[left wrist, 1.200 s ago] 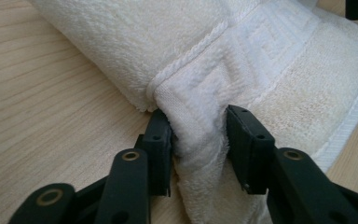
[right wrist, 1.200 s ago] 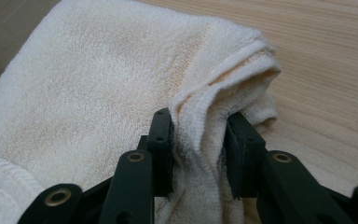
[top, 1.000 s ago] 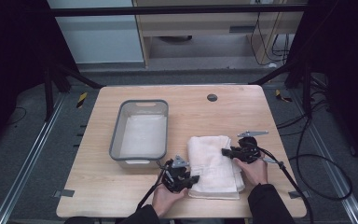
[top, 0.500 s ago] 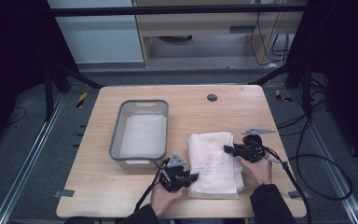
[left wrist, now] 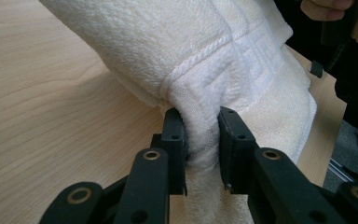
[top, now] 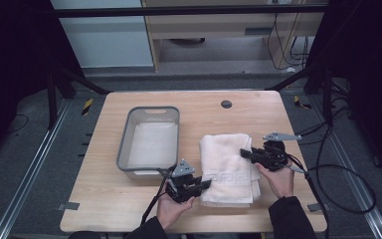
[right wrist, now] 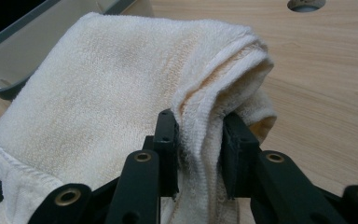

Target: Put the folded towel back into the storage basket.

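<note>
From above, one white folded towel (top: 229, 167) lies on the counter (top: 258, 109) beside one grey tub (top: 148, 142). Up close, the left hand-held gripper (left wrist: 202, 135) pinches the towel's fluffy edge. The right hand-held gripper (right wrist: 199, 140) squeezes another fold tight.
</note>
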`<state>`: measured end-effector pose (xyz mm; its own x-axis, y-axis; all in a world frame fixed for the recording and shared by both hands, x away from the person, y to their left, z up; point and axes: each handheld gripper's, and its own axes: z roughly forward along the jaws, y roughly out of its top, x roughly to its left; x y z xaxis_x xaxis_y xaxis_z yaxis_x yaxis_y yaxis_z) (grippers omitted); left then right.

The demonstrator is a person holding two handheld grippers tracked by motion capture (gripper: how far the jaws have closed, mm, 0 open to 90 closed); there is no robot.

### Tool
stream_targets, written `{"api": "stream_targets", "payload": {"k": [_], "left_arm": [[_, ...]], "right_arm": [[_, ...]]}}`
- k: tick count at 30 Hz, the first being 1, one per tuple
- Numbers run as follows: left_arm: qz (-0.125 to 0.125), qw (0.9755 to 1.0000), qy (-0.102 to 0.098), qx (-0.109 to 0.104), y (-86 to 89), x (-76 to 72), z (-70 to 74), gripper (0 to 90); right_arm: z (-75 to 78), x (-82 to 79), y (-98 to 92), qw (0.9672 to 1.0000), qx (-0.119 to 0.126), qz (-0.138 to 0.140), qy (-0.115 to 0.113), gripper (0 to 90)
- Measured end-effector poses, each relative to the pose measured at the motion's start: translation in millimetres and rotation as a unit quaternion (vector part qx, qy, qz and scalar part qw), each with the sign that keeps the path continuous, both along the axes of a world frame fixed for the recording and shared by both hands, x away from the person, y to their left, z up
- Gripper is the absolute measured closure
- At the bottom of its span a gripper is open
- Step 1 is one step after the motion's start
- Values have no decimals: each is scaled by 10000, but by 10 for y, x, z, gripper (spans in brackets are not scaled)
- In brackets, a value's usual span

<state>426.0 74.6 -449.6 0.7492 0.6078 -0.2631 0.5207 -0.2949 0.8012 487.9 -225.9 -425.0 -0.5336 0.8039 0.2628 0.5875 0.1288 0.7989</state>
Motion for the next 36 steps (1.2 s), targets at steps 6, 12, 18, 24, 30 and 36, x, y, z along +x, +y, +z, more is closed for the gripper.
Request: {"api": "stream_targets", "payload": {"k": [6,12,18,24,30,36], "left_arm": [[4,10000,-62,-55,24,-2,62,737],[44,9998,-172,-123,52,-5,137,736],[62,9995,-265,-143,75,-7,204,736],[99,9992,-352,-187,109,-10,268,736],[135,9985,-471,-233,150,-13,362,737],[166,9977,-594,-276,205,-13,463,737]], "right_arm": [[54,-16,0,10000,53,-4,-62,707],[150,-38,30,9997,23,-36,-231,707],[210,-45,34,9994,95,-55,-316,707],[303,-49,76,9988,50,-39,-479,708],[421,-49,127,9979,19,-42,-643,708],[517,-38,173,9972,72,-42,-737,708]]}}
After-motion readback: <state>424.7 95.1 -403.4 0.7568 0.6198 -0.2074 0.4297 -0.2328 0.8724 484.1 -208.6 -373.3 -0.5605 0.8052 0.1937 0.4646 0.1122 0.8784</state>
